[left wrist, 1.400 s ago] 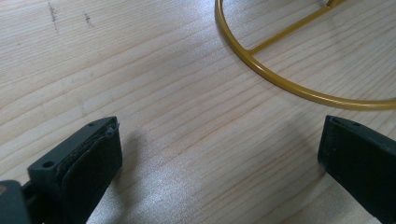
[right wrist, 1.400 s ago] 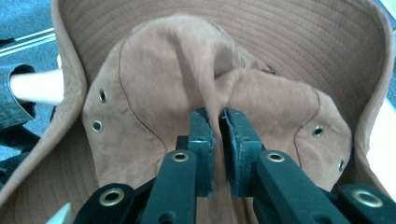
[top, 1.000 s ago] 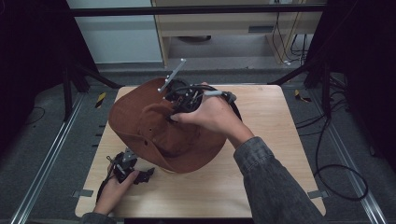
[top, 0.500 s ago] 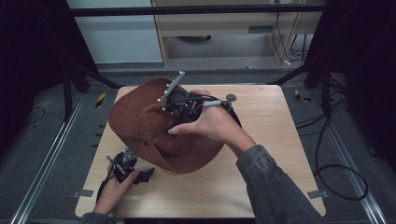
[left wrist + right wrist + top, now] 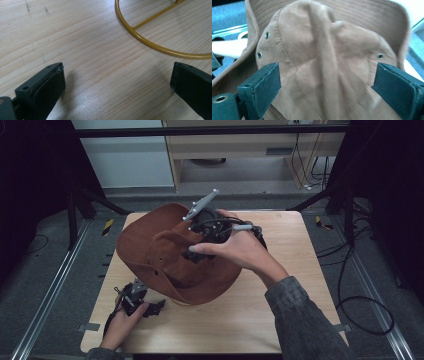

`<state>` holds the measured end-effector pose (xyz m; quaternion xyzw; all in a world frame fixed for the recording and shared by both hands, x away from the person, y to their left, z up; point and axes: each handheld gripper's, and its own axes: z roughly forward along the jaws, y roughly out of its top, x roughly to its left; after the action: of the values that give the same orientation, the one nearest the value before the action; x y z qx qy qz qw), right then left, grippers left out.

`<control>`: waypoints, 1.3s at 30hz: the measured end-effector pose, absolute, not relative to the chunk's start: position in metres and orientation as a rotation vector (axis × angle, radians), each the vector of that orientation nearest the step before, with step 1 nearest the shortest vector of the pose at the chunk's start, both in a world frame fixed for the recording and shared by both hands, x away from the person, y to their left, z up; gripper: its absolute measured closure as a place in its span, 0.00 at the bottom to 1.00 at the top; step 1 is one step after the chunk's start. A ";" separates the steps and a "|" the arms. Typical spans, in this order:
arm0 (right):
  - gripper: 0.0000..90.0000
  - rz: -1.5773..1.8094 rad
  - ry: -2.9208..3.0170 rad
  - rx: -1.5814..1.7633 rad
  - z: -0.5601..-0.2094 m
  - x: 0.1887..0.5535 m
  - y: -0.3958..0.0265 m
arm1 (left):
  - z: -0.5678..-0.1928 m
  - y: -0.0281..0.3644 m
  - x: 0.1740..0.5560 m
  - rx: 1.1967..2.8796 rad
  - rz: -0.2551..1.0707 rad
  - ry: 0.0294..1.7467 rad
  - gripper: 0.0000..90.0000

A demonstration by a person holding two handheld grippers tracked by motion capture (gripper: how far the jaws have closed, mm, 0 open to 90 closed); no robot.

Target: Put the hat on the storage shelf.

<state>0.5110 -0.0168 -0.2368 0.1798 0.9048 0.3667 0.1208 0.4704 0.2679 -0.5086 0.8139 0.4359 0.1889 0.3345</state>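
You look down and forward from above the table. Your right gripper view sits close over the hat, shared with the high view; your left skims the tabletop

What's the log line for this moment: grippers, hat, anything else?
right gripper: open, jaws either side of brown hat crown | left gripper: open, low over table, holding nothing | yellow wire ring: on table ahead of left gripper

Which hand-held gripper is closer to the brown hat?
The right hand-held gripper: it is over the hat, jaws open astride its crown. The left hand-held gripper rests open on the table, beside the brim.
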 end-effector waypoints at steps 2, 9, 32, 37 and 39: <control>0.07 1.080 2.626 0.529 -0.235 0.512 -0.026 | -0.509 0.268 0.470 2.124 0.493 1.138 0.00; 0.09 1.130 2.519 0.639 -0.235 0.514 -0.073 | -0.509 0.268 0.470 2.123 0.494 1.140 0.00; 0.16 1.186 2.230 0.970 -0.335 0.491 -0.210 | -0.509 0.267 0.470 2.119 0.496 1.143 0.00; 0.16 1.180 2.246 1.014 -0.373 0.483 -0.216 | -0.509 0.267 0.470 2.119 0.497 1.145 0.00; 0.15 1.148 2.258 1.022 -0.386 0.481 -0.216 | -0.509 0.267 0.470 2.121 0.498 1.140 0.00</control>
<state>0.4810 -0.2162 -0.3861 0.3664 0.8093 0.4116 0.2035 0.4703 0.2675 -0.5088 0.8128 0.4369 0.1910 0.3346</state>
